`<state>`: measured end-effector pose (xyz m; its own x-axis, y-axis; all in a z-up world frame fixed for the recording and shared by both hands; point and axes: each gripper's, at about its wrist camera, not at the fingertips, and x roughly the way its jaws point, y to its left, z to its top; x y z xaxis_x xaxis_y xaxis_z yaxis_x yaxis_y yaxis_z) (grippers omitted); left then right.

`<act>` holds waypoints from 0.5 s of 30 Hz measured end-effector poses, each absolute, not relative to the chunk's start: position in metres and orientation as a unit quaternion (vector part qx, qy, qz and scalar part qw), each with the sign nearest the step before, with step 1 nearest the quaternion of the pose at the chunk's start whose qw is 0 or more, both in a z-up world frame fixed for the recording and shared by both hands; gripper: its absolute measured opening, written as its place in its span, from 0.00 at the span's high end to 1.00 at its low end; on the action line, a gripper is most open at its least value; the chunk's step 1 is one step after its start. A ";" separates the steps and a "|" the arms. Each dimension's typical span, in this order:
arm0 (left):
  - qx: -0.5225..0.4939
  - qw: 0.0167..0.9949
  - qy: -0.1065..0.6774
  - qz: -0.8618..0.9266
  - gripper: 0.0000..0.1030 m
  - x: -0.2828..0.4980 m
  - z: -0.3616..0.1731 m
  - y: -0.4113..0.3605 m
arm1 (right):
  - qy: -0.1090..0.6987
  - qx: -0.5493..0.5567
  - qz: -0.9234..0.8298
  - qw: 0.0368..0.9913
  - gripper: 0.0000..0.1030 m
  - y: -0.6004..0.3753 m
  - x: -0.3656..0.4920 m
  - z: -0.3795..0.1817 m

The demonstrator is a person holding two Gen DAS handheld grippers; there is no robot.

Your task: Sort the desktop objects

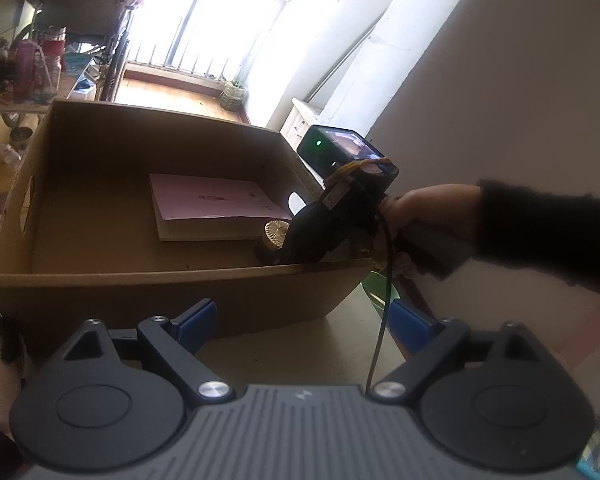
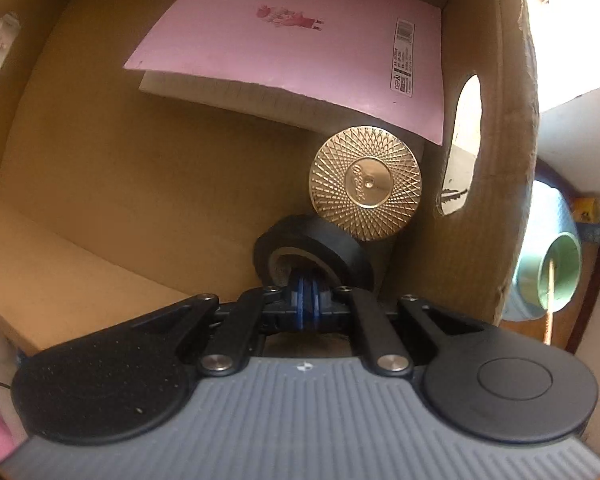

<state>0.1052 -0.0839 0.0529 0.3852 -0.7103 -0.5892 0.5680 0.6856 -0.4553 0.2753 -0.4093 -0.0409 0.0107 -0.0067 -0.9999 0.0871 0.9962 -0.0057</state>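
A brown cardboard box (image 1: pixel 140 278) holds a pink notebook (image 1: pixel 216 204) lying flat and a small dark jar with a gold patterned lid (image 1: pixel 277 230). My left gripper (image 1: pixel 300 314) hangs open outside the box's near wall with nothing between its fingers. A hand (image 1: pixel 420 208) holds my right gripper down inside the box's right corner. In the right wrist view my right gripper (image 2: pixel 309 292) is shut, its blue pads together. Their tips poke into the hole of a tilted black tape roll (image 2: pixel 340 248) next to the gold lid (image 2: pixel 365 183). I cannot tell whether they pinch the roll.
The box wall (image 2: pixel 496 160) with an oval handle hole stands just right of the right gripper. A green cup (image 2: pixel 556 276) with a stick in it sits outside that wall. The box floor left of the notebook (image 2: pixel 300 40) is bare.
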 end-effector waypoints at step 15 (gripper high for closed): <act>-0.098 0.828 0.401 -0.379 0.09 0.110 0.048 -0.075 | 0.693 0.116 0.007 0.712 0.94 -0.420 0.280 0.012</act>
